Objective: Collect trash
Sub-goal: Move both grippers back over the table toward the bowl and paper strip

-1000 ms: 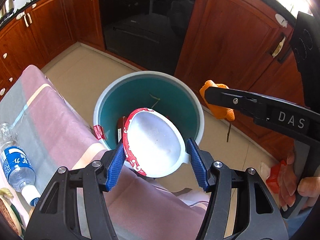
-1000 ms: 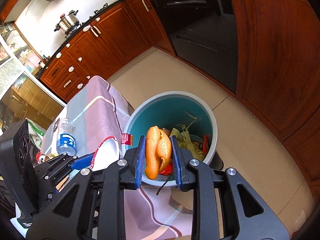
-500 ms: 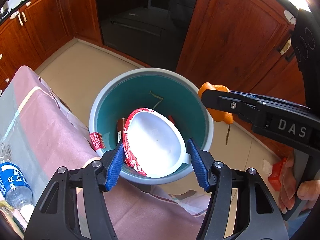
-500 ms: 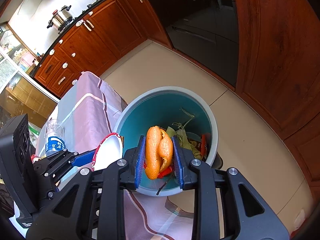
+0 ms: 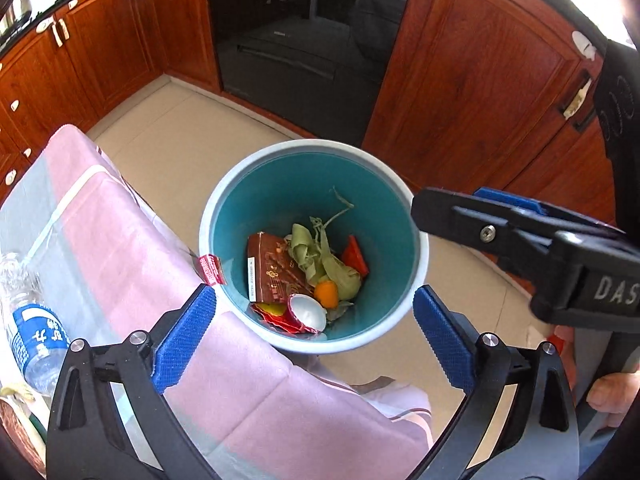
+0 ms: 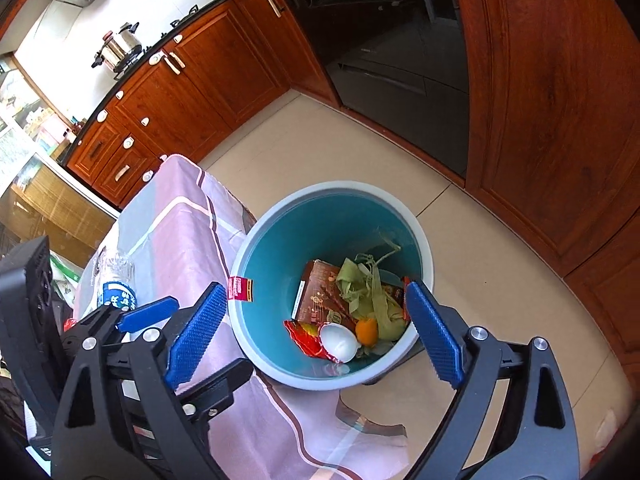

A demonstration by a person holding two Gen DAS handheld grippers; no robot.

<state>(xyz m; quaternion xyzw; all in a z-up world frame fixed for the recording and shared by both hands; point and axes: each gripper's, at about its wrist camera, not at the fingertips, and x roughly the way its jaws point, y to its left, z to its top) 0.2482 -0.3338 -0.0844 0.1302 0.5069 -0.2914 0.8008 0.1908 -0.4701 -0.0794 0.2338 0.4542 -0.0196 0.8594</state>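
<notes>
A round bin (image 5: 416,240) with a grey rim and teal inside stands on the floor beside the table; it also shows in the right wrist view (image 6: 424,248). Inside lie a red-and-white paper bowl (image 5: 306,312) (image 6: 338,344), an orange peel (image 5: 327,294) (image 6: 367,331), a brown box (image 5: 272,266) and green husks (image 5: 320,256). My left gripper (image 5: 314,330) is open and empty above the bin's near rim. My right gripper (image 6: 314,332) is open and empty above the bin; its finger (image 5: 480,228) reaches in from the right in the left wrist view.
A pink and grey cloth covers the table (image 5: 120,248) left of the bin. A plastic water bottle (image 5: 34,332) lies on it at the left edge. A black oven (image 5: 304,48) and wooden cabinets (image 5: 472,80) stand behind on the tiled floor.
Both grippers have opened. The paper bowl dropped from my left gripper and the orange peel from my right gripper into the bin, where they now lie.
</notes>
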